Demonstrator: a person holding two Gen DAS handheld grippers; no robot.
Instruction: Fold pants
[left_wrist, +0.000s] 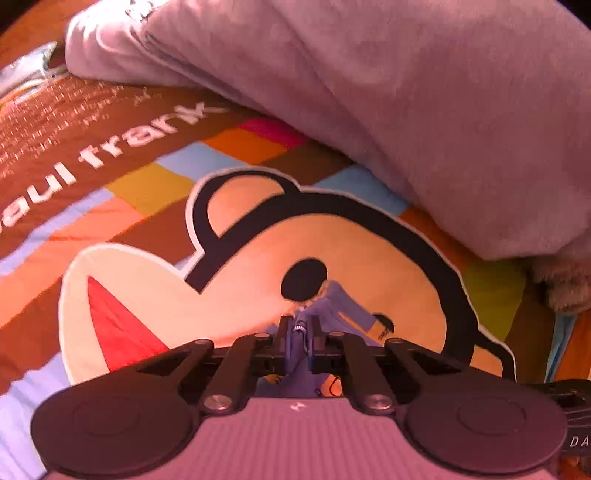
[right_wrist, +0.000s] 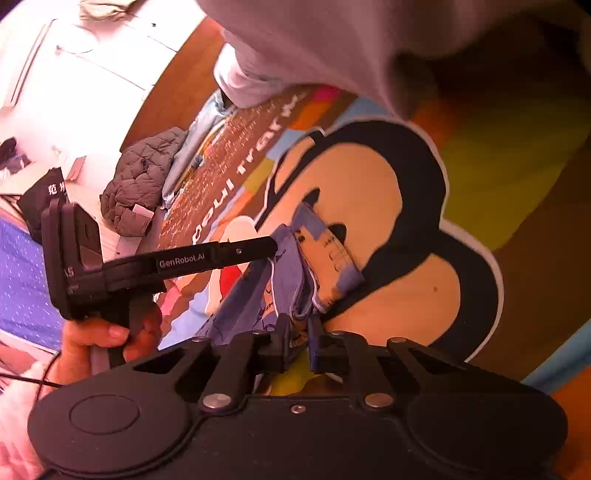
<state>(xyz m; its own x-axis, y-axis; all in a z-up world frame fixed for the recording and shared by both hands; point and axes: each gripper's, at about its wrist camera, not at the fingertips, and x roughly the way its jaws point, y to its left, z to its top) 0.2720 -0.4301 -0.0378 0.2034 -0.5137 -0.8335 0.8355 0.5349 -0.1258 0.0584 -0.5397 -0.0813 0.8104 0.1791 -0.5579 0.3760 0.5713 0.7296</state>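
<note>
Small blue pants (right_wrist: 291, 273) with a printed pattern hang bunched between both grippers above a colourful bedspread (right_wrist: 399, 206). My right gripper (right_wrist: 299, 332) is shut on the pants' edge. My left gripper (left_wrist: 298, 328) is shut on the blue pants (left_wrist: 340, 306) too; in the right wrist view its long black body (right_wrist: 207, 258) reaches in from the left to the same bunch of cloth. Most of the pants hang below the jaws and are hidden.
A big pale pillow (left_wrist: 406, 92) lies at the far side of the bed. A grey quilted jacket (right_wrist: 144, 184) and a light blue cloth (right_wrist: 195, 140) lie at the bed's edge. A hand (right_wrist: 103, 339) holds the left gripper's handle.
</note>
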